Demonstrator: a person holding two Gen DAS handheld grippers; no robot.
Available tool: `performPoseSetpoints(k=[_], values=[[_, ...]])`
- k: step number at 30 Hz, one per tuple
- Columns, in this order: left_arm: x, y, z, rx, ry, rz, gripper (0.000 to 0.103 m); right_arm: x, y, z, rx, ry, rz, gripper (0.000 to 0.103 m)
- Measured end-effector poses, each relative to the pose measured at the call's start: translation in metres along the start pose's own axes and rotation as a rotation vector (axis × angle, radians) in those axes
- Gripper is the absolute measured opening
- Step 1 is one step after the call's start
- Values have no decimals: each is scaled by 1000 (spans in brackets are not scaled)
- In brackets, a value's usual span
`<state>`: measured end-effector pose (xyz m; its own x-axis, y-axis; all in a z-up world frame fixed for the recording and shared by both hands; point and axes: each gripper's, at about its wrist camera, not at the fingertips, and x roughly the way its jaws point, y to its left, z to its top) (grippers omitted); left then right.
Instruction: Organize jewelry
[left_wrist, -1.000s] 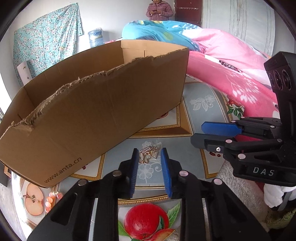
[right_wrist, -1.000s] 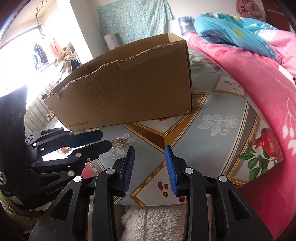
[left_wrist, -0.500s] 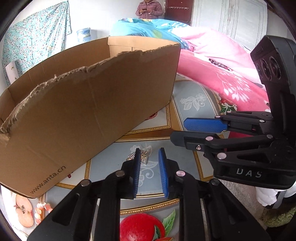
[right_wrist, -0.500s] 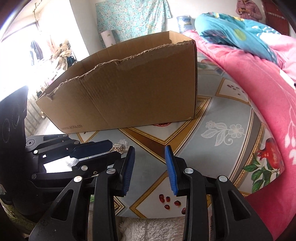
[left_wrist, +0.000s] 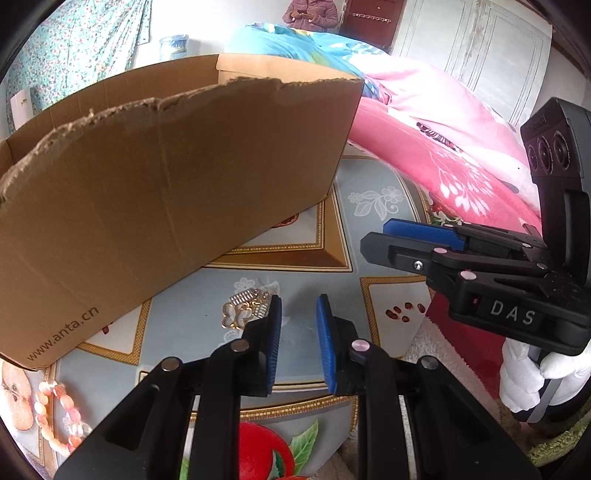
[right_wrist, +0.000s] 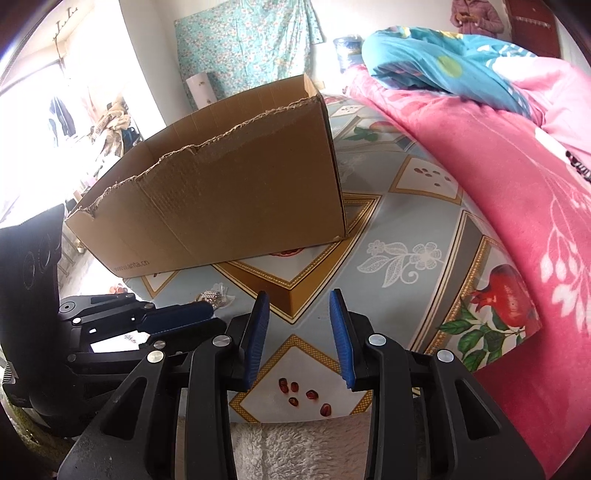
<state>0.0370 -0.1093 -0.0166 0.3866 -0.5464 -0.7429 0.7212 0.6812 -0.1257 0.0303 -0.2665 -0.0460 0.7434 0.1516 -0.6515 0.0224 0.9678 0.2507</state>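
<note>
A small heap of jewelry, a gold butterfly piece and a silver comb-like piece, lies on the patterned tablecloth just in front of the cardboard box. My left gripper hovers beside it, jaws narrowly open with nothing between them. The heap sits just left of the left fingertip. From the right wrist view the jewelry shows just beyond the left gripper. My right gripper is open and empty over the cloth. It also appears at the right, held by a white-gloved hand.
A pink bead bracelet lies at the near left by the box. A pink quilt is piled along the right. A white fluffy cloth lies at the near edge. A person stands at the back.
The left gripper's jaws narrowed a little and it swung right. The jewelry, earlier seen between its fingertips, now lies left of the left finger. The right gripper stayed put.
</note>
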Motion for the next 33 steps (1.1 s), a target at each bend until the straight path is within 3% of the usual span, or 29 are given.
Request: performPoseSetpoints(k=[5,27,33], values=[[2,4,0,9,11,59,19,2,-3,-2,17,-1,16,32],[13,-11,3,-2,-25,-143,19,0,-15,-2,53,-2,-21,32],[-4,3,-4,-21,-37,-83,19,6,-2,-1,16,6,30,32]])
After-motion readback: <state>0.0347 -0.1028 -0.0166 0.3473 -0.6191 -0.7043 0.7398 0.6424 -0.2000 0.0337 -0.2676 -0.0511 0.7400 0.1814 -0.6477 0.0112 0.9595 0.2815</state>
